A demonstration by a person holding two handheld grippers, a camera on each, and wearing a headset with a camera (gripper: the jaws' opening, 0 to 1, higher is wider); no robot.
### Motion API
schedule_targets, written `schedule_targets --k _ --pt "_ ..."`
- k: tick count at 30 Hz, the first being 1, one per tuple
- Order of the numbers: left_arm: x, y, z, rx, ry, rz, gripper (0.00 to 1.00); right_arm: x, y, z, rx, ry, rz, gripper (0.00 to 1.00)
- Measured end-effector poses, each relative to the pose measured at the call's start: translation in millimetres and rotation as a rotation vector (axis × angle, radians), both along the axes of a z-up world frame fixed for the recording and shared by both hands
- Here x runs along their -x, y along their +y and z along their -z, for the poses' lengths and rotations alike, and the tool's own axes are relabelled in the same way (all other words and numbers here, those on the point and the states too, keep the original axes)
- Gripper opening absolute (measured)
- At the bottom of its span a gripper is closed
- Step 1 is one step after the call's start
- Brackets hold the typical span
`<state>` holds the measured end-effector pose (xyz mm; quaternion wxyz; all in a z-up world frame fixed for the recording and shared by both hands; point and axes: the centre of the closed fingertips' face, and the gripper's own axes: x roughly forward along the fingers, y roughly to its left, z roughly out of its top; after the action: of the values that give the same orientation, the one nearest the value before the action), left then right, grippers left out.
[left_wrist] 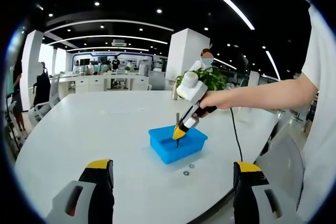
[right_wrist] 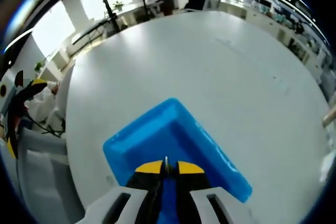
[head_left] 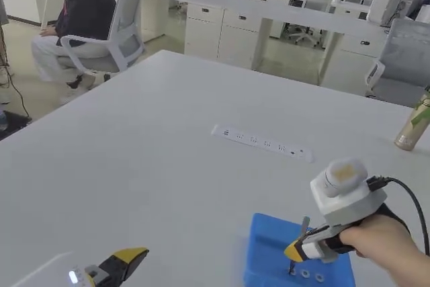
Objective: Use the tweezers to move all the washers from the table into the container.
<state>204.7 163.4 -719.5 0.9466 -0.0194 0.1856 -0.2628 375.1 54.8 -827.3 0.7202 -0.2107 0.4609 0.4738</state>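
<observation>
- Washers (left_wrist: pixel 186 172) lie out on the white tabletop (left_wrist: pixel 105 129) — two small rings in the left gripper view. They sit just beside the blue container (left_wrist: pixel 163 148), on the side nearest that camera.
- In the head view, two more small rings look to sit on the blue, down inside the container, close to the tip of the tweezers (head_left: pixel 306 224). I think those ones are done, but they are tiny and I am not fully sure.
- The right claw (head_left: pixel 295 252) is shut tight on the tweezers. A hand (head_left: pixel 383 243) holds it over the container, and the thin tip points down into it.
- Is there a washer in the tip? It is too small to tell.
- The left claw (left_wrist: pixel 172 166) is wide open with nothing in it. It hangs low over the tabletop, well apart from the container.
- My guess — the job is partly done. The two rings beside the container are not yet in, so each must be pinched with the tweezers and dropped inside.
</observation>
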Motion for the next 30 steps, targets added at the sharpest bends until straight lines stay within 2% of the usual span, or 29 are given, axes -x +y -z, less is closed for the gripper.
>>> schedule_targets --k 5,6,11,15,23,26,30 --pt "-1.3 0.9 -0.5 0.005 -0.002 -0.005 0.97 3.3 -1.5 -2.2 -0.089 -0.059 -0.007 0.05" --pt "-1.2 1.0 0.4 0.004 0.000 -0.004 0.96 2.7 -0.1 -3.5 -0.109 -0.092 -0.030 0.05" --pt "-1.1 -0.3 1.8 -0.008 0.003 0.011 0.95 7.0 -3.5 -5.6 -0.111 -0.117 -0.028 0.05" --pt "-2.3 0.3 -0.8 -0.001 -0.004 0.006 0.95 1.3 -10.5 -8.4 -0.083 -0.133 -0.036 0.04" --pt "0.3 -2.6 1.8 -0.004 0.001 0.019 0.93 -1.3 -12.6 -16.1 -0.073 -0.100 -0.027 0.01" --pt "1.1 -2.1 1.5 0.003 0.001 0.015 0.91 9.4 -7.4 -25.7 -0.092 -0.063 -0.025 0.01" --pt "2.5 -1.4 1.3 0.009 0.001 0.012 0.91 24.5 -5.1 -41.3 -0.107 -0.048 -0.041 0.01"
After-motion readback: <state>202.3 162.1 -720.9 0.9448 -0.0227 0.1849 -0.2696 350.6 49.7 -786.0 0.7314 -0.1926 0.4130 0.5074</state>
